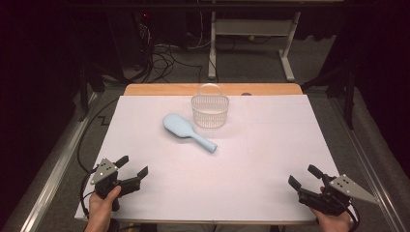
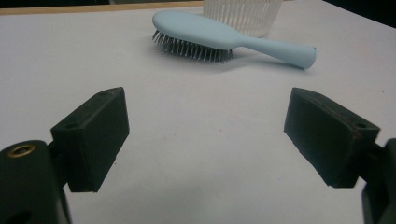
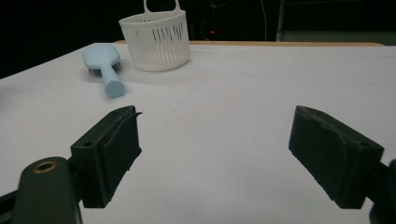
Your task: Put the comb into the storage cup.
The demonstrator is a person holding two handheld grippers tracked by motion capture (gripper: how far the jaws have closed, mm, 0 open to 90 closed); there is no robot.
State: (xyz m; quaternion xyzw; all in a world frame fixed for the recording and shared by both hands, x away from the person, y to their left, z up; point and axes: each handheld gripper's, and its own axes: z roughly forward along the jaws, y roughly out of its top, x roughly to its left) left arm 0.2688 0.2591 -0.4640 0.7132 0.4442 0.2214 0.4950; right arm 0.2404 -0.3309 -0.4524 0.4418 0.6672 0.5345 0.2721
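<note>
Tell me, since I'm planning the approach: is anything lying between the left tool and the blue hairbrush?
Nothing visible: bare white table lies between the open left tool and the hairbrush; the basket stands behind it.

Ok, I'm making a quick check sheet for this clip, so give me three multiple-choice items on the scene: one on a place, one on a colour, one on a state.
1. Where does the hairbrush lie?
A. inside the basket
B. on the white sheet beside the basket
C. between the left gripper's jaws

2. What colour is the hairbrush?
A. light blue
B. red
C. black

3. How do the two grippers stand?
A. both shut on the brush
B. left open, right shut on the basket
C. both open, holding nothing

Key: 1 B, the high view shows it flat on the sheet just left of the basket. 2 A, head and handle are pale blue. 3 C, the left gripper and right gripper have jaws wide apart over bare sheet.
</note>
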